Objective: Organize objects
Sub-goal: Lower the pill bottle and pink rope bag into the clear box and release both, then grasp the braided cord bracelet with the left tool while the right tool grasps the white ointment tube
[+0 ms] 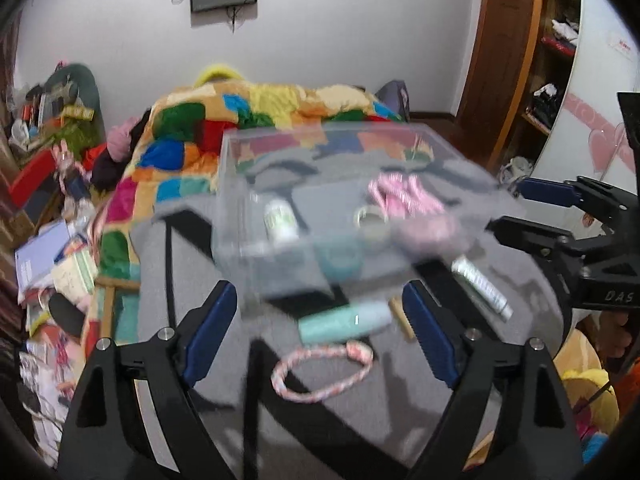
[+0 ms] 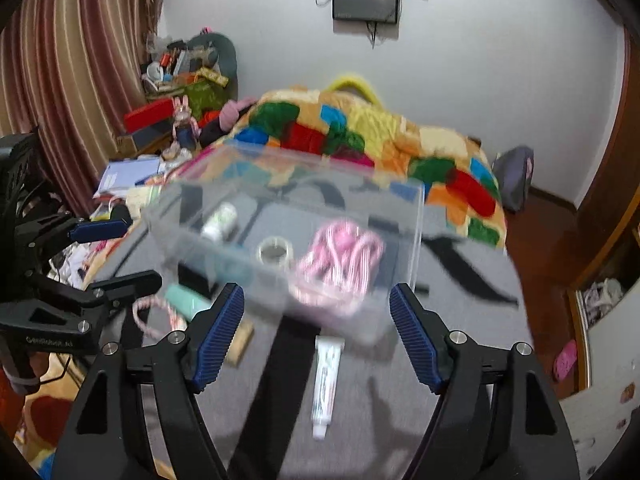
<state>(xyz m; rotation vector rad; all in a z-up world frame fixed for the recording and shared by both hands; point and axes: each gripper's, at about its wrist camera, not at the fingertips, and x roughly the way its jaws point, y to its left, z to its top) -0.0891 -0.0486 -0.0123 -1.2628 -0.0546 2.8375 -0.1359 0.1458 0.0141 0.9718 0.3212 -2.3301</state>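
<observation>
Both claws, left (image 1: 320,328) and right (image 2: 318,328), were spread and empty. The toothpaste tube (image 2: 326,384) lay near the clear box (image 2: 416,240) on the grey surface (image 2: 440,360); a hasty reach could knock the box.

A clear bin (image 2: 280,236) is sitting on the grey cloth, holding a white bottle (image 2: 219,221), a tape roll (image 2: 274,251) and a pink cord (image 2: 340,258). Lying outside it are a toothpaste tube (image 2: 327,384), a mint tube (image 1: 344,322) and a pink rope loop (image 1: 320,372).
</observation>
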